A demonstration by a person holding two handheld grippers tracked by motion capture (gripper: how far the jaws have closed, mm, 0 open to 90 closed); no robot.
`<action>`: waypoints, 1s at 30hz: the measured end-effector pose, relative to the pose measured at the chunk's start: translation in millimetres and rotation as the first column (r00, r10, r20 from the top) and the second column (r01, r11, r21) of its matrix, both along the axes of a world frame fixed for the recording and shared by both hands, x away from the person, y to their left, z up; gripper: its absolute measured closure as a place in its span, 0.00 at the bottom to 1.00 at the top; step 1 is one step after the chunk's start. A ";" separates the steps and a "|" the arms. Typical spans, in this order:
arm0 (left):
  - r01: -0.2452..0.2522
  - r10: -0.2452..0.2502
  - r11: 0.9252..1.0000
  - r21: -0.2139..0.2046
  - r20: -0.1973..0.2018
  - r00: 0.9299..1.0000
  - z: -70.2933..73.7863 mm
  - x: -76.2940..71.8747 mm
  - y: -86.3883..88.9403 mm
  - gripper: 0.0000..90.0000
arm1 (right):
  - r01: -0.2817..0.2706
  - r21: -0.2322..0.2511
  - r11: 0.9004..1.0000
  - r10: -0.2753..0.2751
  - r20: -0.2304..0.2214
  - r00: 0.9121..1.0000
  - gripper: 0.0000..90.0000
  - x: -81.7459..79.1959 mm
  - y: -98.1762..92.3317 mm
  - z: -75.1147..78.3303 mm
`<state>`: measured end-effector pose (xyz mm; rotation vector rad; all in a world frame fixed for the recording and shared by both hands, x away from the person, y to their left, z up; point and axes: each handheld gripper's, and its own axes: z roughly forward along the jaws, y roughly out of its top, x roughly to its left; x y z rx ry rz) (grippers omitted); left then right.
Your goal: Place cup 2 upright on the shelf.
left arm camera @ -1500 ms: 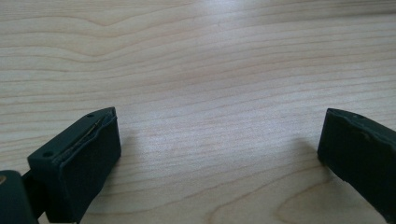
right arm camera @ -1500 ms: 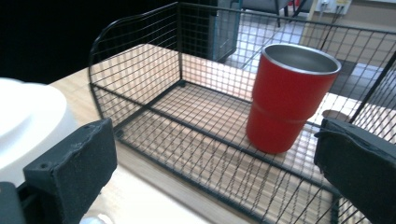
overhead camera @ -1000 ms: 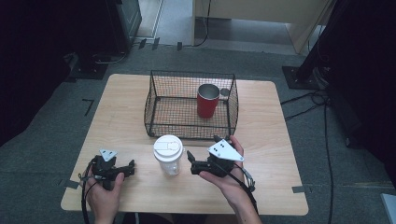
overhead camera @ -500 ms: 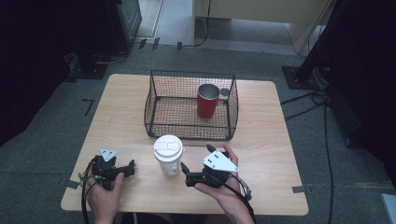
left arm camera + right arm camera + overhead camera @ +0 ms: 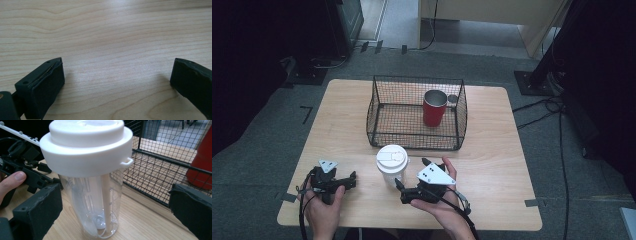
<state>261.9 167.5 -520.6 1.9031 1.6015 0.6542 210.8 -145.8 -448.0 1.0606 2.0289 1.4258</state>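
A clear plastic tumbler with a white lid stands upright on the wooden table, just in front of a black wire basket. A red cup stands inside the basket at its right side. My right gripper is open, its jaws wide on either side of the tumbler's lower body, not touching it. My left gripper rests near the table's front left, open, with bare wood between its jaws.
The basket's front wall rises right behind the tumbler. In the right gripper view the other hand and its gripper lie to the tumbler's left. A black stand base sits on the floor beyond the table's right rear corner.
My right gripper has moved left and toward the table's front, closing in on the tumbler until its jaws flank it. The left gripper and the tumbler have stayed put.
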 end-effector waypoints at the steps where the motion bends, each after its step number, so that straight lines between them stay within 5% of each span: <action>1: 0.000 0.000 1.000 0.000 0.000 1.000 0.0 0.0 -0.1 0.00 | -0.002 0.000 1.000 0.002 0.000 1.000 0.00 0.6 1.2 -0.5; 30: -0.001 0.001 1.000 0.000 0.000 1.000 0.0 0.0 -0.1 0.00 | -0.051 -0.010 0.999 0.051 0.018 0.999 0.01 21.4 40.9 -3.6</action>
